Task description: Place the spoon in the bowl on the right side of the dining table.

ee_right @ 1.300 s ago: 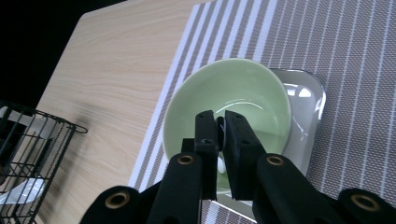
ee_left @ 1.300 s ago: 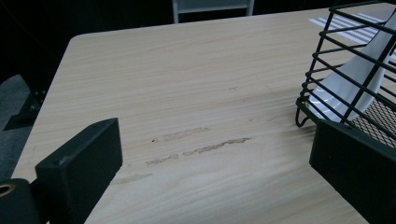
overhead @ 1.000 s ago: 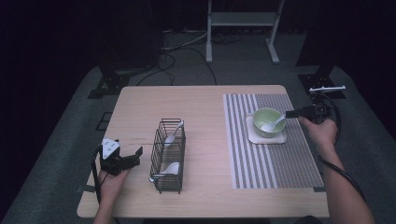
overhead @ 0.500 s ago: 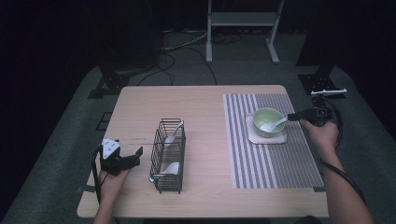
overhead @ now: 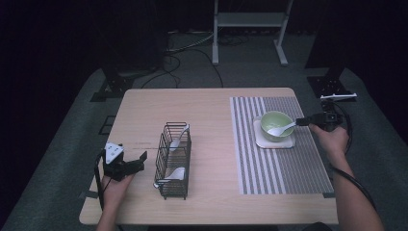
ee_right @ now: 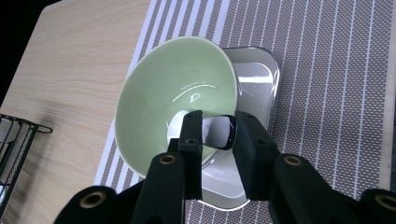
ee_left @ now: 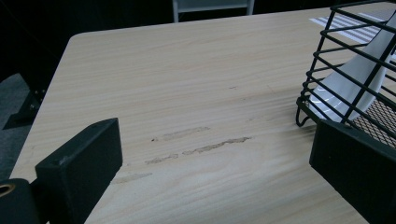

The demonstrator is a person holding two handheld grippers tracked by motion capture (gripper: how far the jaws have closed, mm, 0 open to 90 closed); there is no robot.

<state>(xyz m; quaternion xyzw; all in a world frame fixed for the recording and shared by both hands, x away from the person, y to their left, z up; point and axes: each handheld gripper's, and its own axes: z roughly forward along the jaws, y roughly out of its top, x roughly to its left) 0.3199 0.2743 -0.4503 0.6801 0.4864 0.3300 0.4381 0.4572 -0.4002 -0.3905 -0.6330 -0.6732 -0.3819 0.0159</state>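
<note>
The right gripper [overhead: 303, 121] sits over the right edge of the grey-and-white striped placemat [overhead: 279, 163], and its black jaws are clenched on the handle of a white ceramic spoon [overhead: 281, 129]. In the right gripper view the grip [ee_right: 218, 133] is plain: both jaws press the spoon's handle [ee_right: 219, 132] between them. The spoon's head lies inside the pale green round bowl [overhead: 275, 124], its handle sloping up over the bowl's right rim toward the gripper. That bowl [ee_right: 175, 95] stands on a small white square tray with rounded corners [ee_right: 254, 79], which lies on the placemat near its far end.

Over on the left, the left gripper [overhead: 137, 162] rests low at the near left of the light wooden table [overhead: 207, 110], held in the person's left hand [overhead: 115, 185]. Its jaws stand wide apart, released, with bare tabletop [ee_left: 196, 102] between them in the left gripper view. Just to its right stands a black wire rack basket [overhead: 173, 161], apart from the jaws. Two more white spoons stand in it, one toward the far end [overhead: 179, 137], one toward the near end [overhead: 174, 174]. The left gripper view catches the basket's corner [ee_left: 348, 65] with a white spoon [ee_left: 359, 77] leaning behind the wires.
</note>
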